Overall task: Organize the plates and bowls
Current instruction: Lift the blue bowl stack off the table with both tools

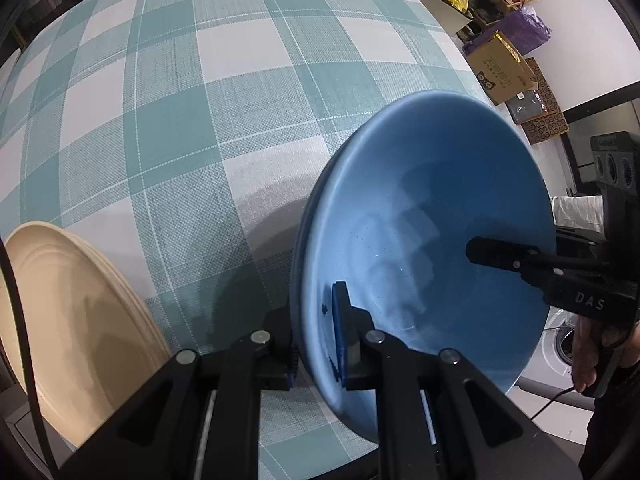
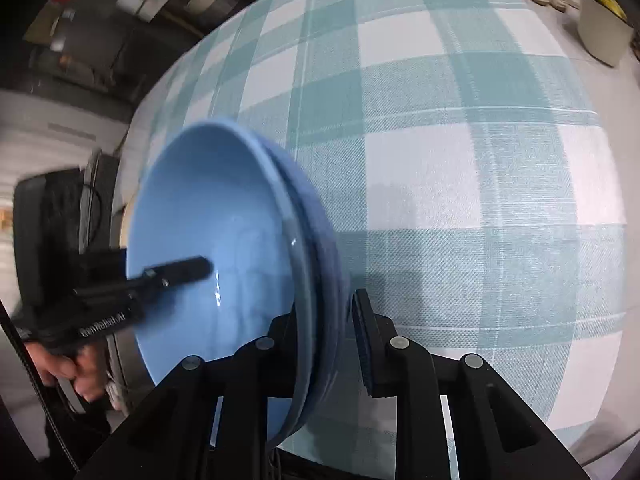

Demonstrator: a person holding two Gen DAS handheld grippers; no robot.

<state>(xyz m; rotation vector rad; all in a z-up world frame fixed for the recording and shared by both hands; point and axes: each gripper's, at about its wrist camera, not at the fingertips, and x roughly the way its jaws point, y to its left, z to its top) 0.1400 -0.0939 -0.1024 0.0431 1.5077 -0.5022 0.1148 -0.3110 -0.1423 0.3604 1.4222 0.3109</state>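
A blue bowl (image 1: 432, 216) nested in a second blue bowl (image 2: 320, 240) is held tilted above the checked tablecloth. My left gripper (image 1: 316, 344) is shut on the stacked rims, one finger inside and one outside. My right gripper (image 2: 326, 340) straddles the opposite rim, with a gap between its right pad (image 2: 366, 344) and the outer bowl, so it stands open. Each gripper's inner finger shows in the other's view, inside the bowl (image 2: 216, 248). A cream plate (image 1: 68, 320) lies at the lower left of the left wrist view.
The teal and white checked tablecloth (image 1: 200, 120) covers the table (image 2: 460, 160). Cardboard boxes (image 1: 500, 68) and a purple bag (image 1: 524, 28) stand on the floor beyond the table's right edge. A white appliance (image 1: 556, 344) is under the right hand.
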